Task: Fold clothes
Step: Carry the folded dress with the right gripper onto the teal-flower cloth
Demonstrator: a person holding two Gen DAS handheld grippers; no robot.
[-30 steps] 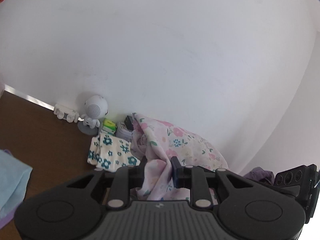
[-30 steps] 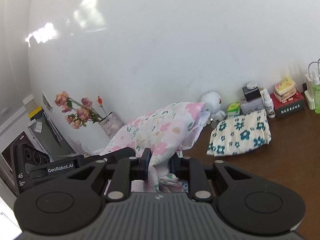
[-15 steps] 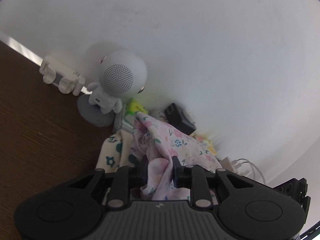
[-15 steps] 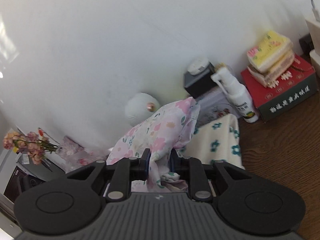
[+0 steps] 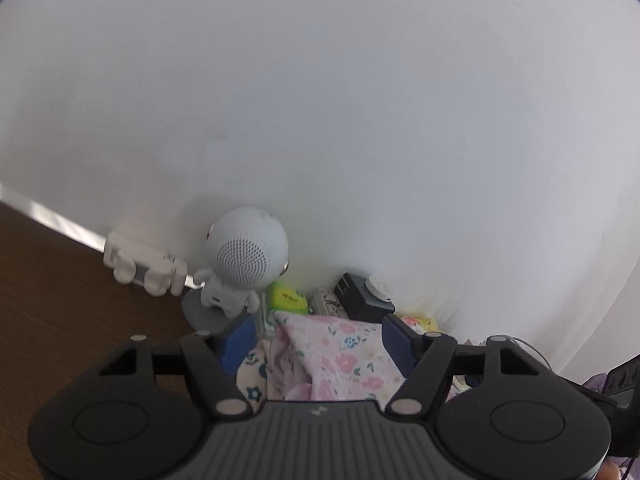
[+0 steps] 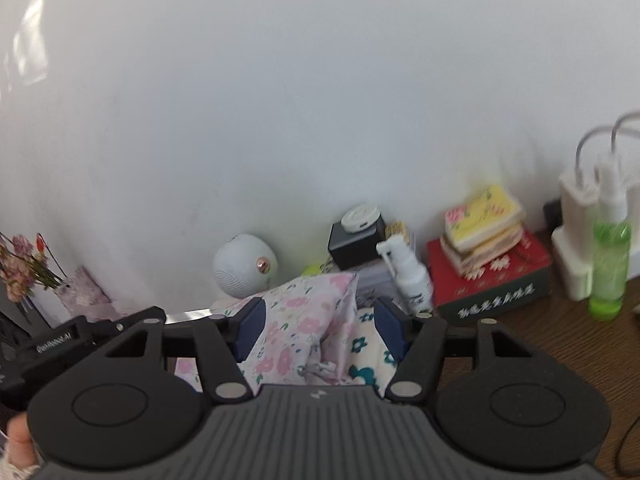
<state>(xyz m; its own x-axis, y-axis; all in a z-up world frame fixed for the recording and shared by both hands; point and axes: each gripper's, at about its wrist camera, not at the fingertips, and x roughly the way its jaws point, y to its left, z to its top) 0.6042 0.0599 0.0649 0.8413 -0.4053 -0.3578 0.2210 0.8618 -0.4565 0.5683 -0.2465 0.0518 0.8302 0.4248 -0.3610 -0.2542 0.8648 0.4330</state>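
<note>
Now your pink floral cotton garment (image 5: 336, 356) lies bunched and creased atop the folded cream cloth with teal flowers (image 6: 366, 350), on the dark wooden surface (image 5: 60, 300). Its folded corner points toward the wall; long axis unclear. Your left claw (image 5: 316, 344) and right claw (image 6: 316, 326) are opening, pads clear of the fabric between them.

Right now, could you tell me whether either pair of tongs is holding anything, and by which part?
Nothing is held. Both the left tongs and the right tongs are opening; the pink garment lies loose between their pads, on the teal-flowered cloth.
</note>
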